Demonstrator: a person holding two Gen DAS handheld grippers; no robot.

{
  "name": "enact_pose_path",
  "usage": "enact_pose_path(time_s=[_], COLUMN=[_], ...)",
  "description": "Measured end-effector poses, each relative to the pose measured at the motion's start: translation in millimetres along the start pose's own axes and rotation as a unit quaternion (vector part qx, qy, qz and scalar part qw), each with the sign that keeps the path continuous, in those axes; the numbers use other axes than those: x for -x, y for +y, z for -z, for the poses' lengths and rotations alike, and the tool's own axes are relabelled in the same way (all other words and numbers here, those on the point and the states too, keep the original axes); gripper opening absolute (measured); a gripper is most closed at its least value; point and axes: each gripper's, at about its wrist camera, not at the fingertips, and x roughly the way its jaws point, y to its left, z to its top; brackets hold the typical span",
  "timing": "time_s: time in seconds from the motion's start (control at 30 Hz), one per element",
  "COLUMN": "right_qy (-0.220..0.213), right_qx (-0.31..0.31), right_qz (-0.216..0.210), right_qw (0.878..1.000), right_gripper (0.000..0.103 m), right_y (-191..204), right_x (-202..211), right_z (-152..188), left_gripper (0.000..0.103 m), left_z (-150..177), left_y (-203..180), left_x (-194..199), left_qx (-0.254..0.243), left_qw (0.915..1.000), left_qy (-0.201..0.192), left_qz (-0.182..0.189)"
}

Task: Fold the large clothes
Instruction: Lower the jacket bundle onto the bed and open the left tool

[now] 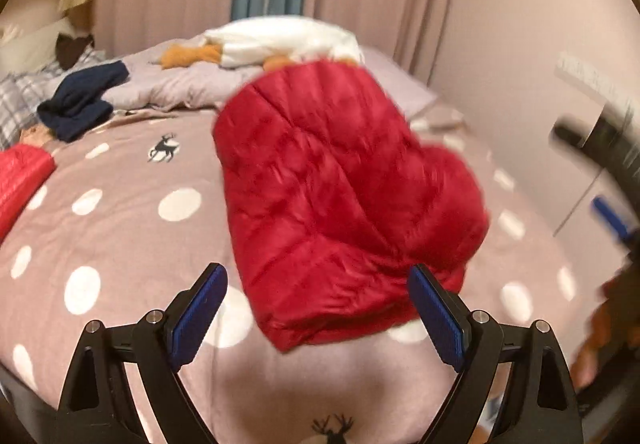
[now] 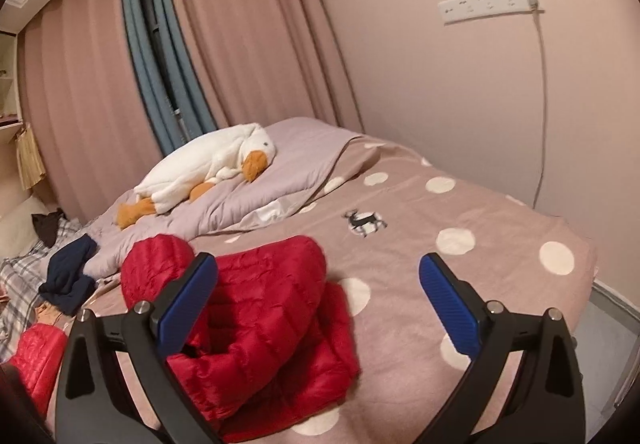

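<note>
red down jacket (image 1: 340, 195) lies bunched, partly folded, on the bed (image 1: 120, 244), filling the centre of the left wrist view; in the right wrist view it sits lower left of centre (image 2: 260, 316). quilted shell, puffy baffles, glossy sheen. judgement: light, very soft, springy; shiny fabric likely slippery, and trapped air will push folds back open. not fragile.

where to take hold, judged: a seamed edge or hem, not the padded middle. the near rolled edge at lower centre of the left wrist view looks the best bite; a pinch on a single puffy panel would probably slide off. folds may need pressing flat after each turn.

left claw (image 1: 316, 312): fingers wide apart, nothing between the blue pads (image 1: 200, 320), hovering just short of the jacket's near edge; no contact visible. view is motion-blurred.

right claw (image 2: 316, 308): fingers also spread apart, empty. its left pad (image 2: 188, 300) overlaps the jacket in the picture, but whether it touches cannot be told.

outward: a second red quilted piece (image 1: 20, 179) at the left edge, same garment or another, cannot tell. dark navy garment (image 1: 80, 99) in the upper left, well apart from the jacket. white goose plush (image 2: 208, 163) on the folded quilt (image 2: 296, 159) at the far end of the bed. curtains (image 2: 248, 35) behind; power strip (image 2: 488, 3) on the wall, upper right.
</note>
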Motion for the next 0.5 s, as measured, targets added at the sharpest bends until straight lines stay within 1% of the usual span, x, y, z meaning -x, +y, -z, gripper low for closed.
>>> enact_pose_path(time_s=[0.03,0.07,0.1,0.13,0.17,0.23,0.33,0.4,0.47,0.5], right_qy=[0.003,0.004,0.006,0.009,0.012,0.018,0.027,0.034,0.046,0.054], right_qx=[0.005,0.011,0.014,0.019,0.022,0.032,0.043,0.053,0.063,0.069], right_qz=[-0.001,0.0,-0.001,-0.002,-0.004,-0.007,-0.01,-0.017,-0.034,-0.051], right_qw=[1.0,1.0,1.0,1.0,1.0,0.999,0.999,0.998,0.996,0.995], right_gripper=[0.101,0.101,0.101,0.101,0.101,0.101,0.101,0.101,0.101,0.101], right_y=[3,7,9,13,16,23,32,42,54,61], right_x=[-1,-2,-2,-3,-4,-6,-10,-14,-19,-22], right_z=[1,2,3,4,6,10,15,20,26,29], left_gripper=[0.091,0.091,0.091,0.091,0.091,0.091,0.091,0.091,0.091,0.091], left_z=[-2,-6,-10,-11,-12,-14,-17,-21,-25,-26], left_y=[7,13,21,27,33,44,56,67,77,81], left_x=[6,5,0,-3,-7,-14,-18,-16,-16,-16], left_qx=[0.014,0.024,0.032,0.04,0.049,0.067,0.097,0.108,0.119,0.124], left_qw=[0.9998,0.9993,0.9983,0.9967,0.9957,0.9947,0.9909,0.9888,0.9868,0.9858], left_qy=[-0.015,-0.025,-0.033,-0.035,-0.03,-0.021,-0.025,-0.03,-0.037,-0.039], left_qz=[-0.004,-0.016,-0.037,-0.061,-0.073,-0.076,-0.091,-0.099,-0.104,-0.106])
